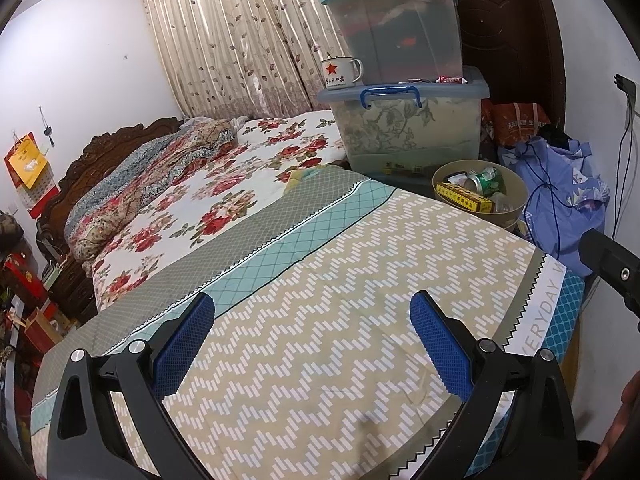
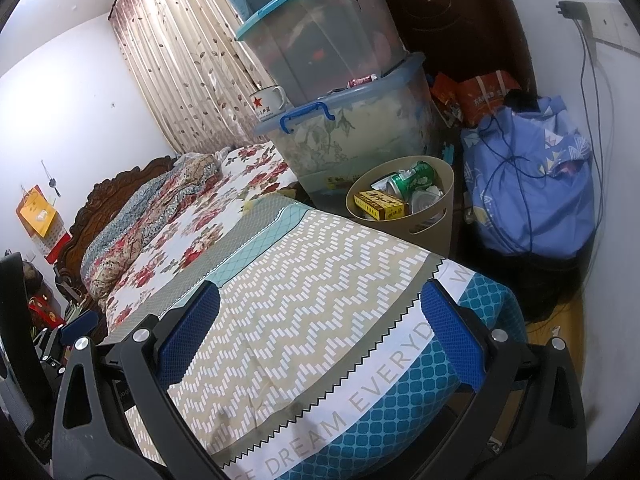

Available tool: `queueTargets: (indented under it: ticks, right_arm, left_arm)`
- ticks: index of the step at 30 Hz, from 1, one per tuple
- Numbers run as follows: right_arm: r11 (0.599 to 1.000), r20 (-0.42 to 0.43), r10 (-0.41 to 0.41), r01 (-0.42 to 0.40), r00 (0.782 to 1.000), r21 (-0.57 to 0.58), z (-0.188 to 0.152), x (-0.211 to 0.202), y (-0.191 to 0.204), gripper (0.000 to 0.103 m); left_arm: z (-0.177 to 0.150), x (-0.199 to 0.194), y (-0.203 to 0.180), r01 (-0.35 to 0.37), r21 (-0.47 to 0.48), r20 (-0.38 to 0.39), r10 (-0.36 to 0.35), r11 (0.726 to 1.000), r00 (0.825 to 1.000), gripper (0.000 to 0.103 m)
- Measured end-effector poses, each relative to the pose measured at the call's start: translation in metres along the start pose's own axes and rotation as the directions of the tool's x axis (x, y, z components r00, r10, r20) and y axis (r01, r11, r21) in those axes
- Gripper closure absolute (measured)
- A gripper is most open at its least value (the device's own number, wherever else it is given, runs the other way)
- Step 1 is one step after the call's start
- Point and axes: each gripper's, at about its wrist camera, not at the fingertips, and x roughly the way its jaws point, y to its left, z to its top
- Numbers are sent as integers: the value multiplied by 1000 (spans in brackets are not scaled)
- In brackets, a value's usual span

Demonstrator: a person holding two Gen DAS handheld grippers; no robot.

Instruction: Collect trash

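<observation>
A beige waste bin (image 1: 516, 196) (image 2: 440, 200) stands beside the far corner of the bed. It holds a yellow box (image 1: 464, 197) (image 2: 380, 203), a green can (image 1: 486, 182) (image 2: 412, 178) and other scraps. My left gripper (image 1: 312, 332) is open and empty above the patterned bedsheet (image 1: 320, 280). My right gripper (image 2: 320, 328) is open and empty over the sheet (image 2: 304, 280) near the bed's foot corner. The right gripper's body (image 1: 612, 268) shows at the right edge of the left wrist view, and the left gripper (image 2: 76, 328) at the left edge of the right wrist view.
Stacked clear storage boxes (image 1: 408, 120) (image 2: 344, 132) stand beyond the bin, with a star-marked enamel mug (image 1: 340, 72) (image 2: 268, 102) on one lid. A blue cloth bundle (image 1: 560, 200) (image 2: 532, 184) sits by the wall. A floral quilt (image 1: 192, 184) covers the bed's far end.
</observation>
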Motion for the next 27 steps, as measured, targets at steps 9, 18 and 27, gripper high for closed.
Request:
queueTargets:
  ticks: [9,18,27]
  right_arm:
    - [1000,2,1,-1,1000,-1,3,0,-1,4]
    - [1000,0,4,-4,1000,-4,6,-1,-3,4]
    - [1000,-1,6,-6,1000,-5,8,-1,-3,4]
  left_arm:
    - [0,0,0,0,-1,-2,0,1000,1000,9]
    - [-1,0,0,-2,3,-1,2,1000,1000,9]
    - [0,0,-1,-3,3,-1,3,1000,1000,9]
